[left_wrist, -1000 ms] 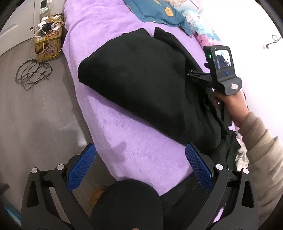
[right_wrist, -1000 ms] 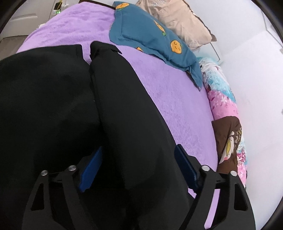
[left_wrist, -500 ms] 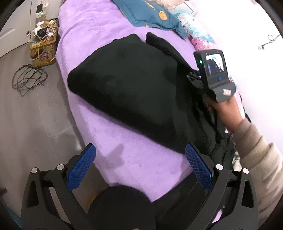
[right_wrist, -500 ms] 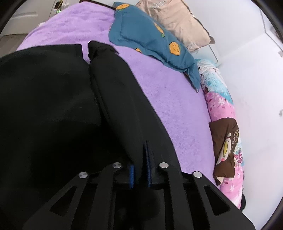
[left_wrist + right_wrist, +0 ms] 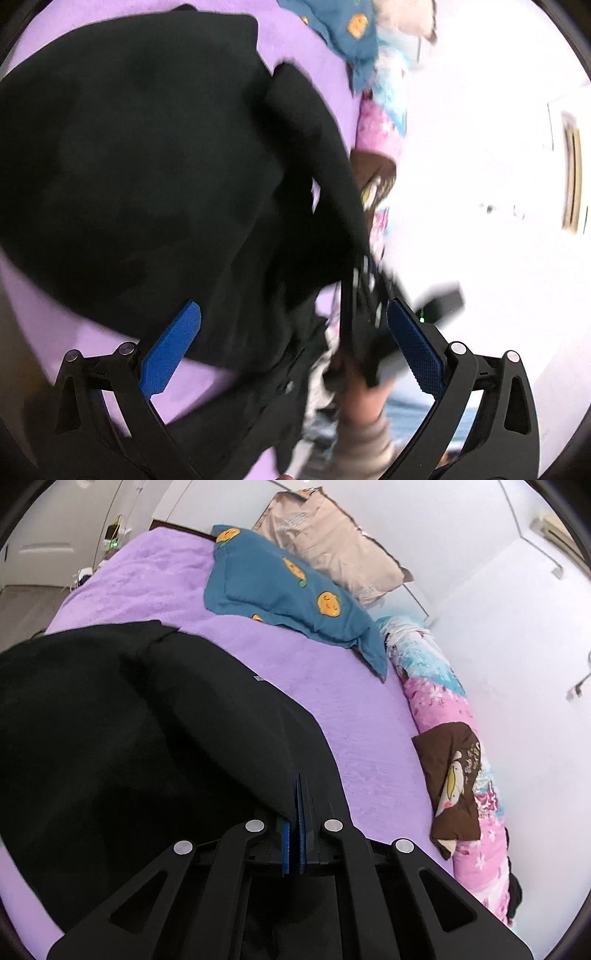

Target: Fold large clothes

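The black garment (image 5: 110, 738) lies spread on the bed (image 5: 351, 709), covering most of its purple cover. The right tongs (image 5: 297, 812) are clenched on a fold of the garment, its edge pinched between the 2 blue pads and raised off the cover. The left tongs (image 5: 291, 347) stand released, nothing between the pads, above the garment's near part. In the blurred left view the hand (image 5: 358, 398) seems to grip the right tongs. 2 pillows (image 5: 280, 587) lie at the bed's head.
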Tool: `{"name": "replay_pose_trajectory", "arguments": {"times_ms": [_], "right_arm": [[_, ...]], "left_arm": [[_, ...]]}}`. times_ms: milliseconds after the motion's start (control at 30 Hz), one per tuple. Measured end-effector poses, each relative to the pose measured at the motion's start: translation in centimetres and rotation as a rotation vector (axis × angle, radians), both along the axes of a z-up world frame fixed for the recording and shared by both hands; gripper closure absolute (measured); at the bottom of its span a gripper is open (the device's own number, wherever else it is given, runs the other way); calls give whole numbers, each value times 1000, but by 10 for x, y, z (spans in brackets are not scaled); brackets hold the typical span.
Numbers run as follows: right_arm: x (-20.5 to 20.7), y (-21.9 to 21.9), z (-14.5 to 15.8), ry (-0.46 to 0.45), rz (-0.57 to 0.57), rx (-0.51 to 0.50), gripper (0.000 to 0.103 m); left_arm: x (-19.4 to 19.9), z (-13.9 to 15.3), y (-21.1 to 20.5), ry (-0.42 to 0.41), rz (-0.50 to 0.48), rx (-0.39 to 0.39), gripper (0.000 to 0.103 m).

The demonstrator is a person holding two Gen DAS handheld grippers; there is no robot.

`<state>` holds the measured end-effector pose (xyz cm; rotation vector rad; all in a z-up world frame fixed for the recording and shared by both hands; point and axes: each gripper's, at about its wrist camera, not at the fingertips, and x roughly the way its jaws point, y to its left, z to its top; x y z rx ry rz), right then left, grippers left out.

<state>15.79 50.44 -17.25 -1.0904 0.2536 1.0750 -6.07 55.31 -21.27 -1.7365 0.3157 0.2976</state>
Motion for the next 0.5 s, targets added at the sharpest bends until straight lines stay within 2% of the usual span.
{"name": "replay_pose_trajectory", "arguments": {"times_ms": [67,133,233,500], "right_arm": [[2,-10,10,5,-4,19,100],[4,-21,21,11,-6,40,100],[5,-33,34,12,3,58,100],[8,-69,77,27,13,121,100]], "left_arm": [[10,-1,19,-47,6,-3,6],[16,-4,33,-57,29,-7,6],[24,-20,43,-83,51,-67,6],[70,-51,34,-230,34,-153,6]]}}
